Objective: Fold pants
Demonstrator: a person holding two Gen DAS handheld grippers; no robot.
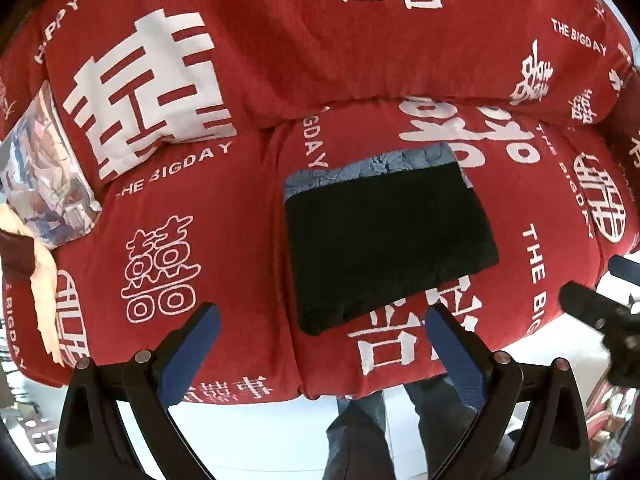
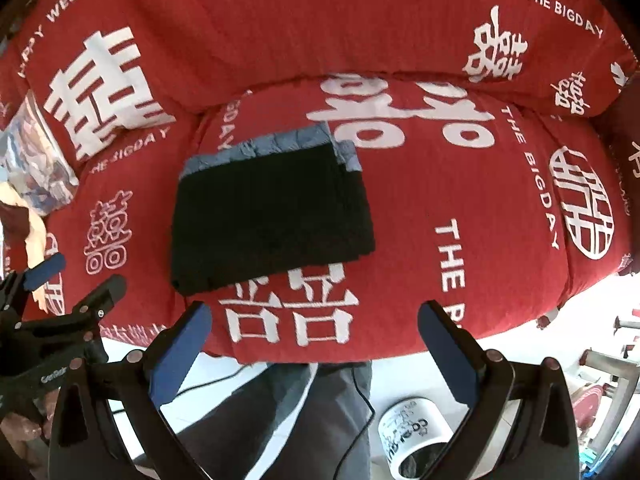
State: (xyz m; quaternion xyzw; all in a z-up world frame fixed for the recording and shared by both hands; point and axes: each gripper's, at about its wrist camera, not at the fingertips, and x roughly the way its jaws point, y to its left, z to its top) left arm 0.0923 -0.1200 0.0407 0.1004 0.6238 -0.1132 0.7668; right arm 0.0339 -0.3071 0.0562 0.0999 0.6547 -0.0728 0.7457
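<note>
The black pants (image 1: 388, 240) lie folded into a flat rectangle on the red sofa seat (image 1: 208, 216), with a blue-grey waistband edge (image 1: 372, 168) showing at the far side. My left gripper (image 1: 322, 316) is open and empty, held above the seat's front edge, just short of the pants' near edge. In the right wrist view the folded pants (image 2: 268, 216) lie ahead and left of my right gripper (image 2: 314, 314), which is open and empty over the seat front. The left gripper (image 2: 60, 280) shows at the left edge there.
The sofa has a red cover with white characters and a backrest (image 1: 280, 40). A patterned cushion (image 1: 44, 172) lies at the left end. Below the seat edge are a white floor, the person's legs (image 2: 280, 412), a black cable and a white mug (image 2: 416, 436).
</note>
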